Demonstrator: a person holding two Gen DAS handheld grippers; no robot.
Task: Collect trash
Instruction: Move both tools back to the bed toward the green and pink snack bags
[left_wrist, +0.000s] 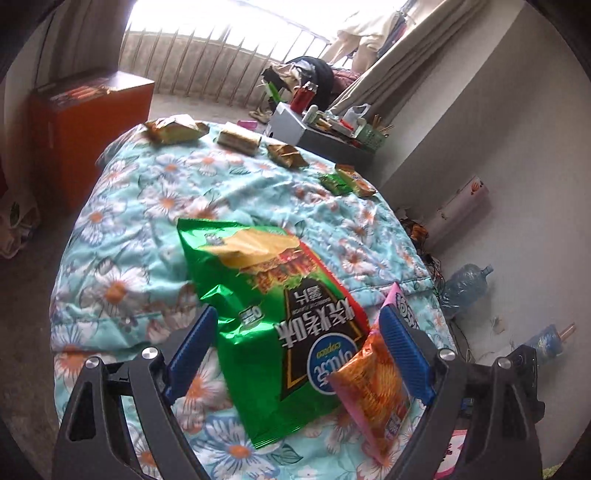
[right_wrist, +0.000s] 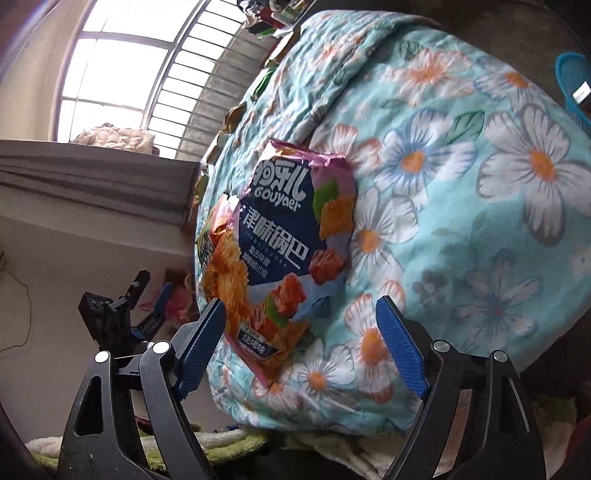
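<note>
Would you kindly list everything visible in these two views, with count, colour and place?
Quilt: one, pale blue with white flowers, covering the bed.
Large chip bag: one, green, near end of the quilt, between the left gripper's fingers.
Pink snack bag: one, pink and navy, beside the green bag.
Small wrappers: about five, gold, brown and green, along the quilt's far edge.
Cabinet: one, orange, left of the bed.
Cluttered side table: one, dark, past the bed.
Water jug: one, blue, on the floor by the wall.
Basket: one, blue, upper right edge.
Left gripper: black, blue fingers, open.
Right gripper: same, open.
</note>
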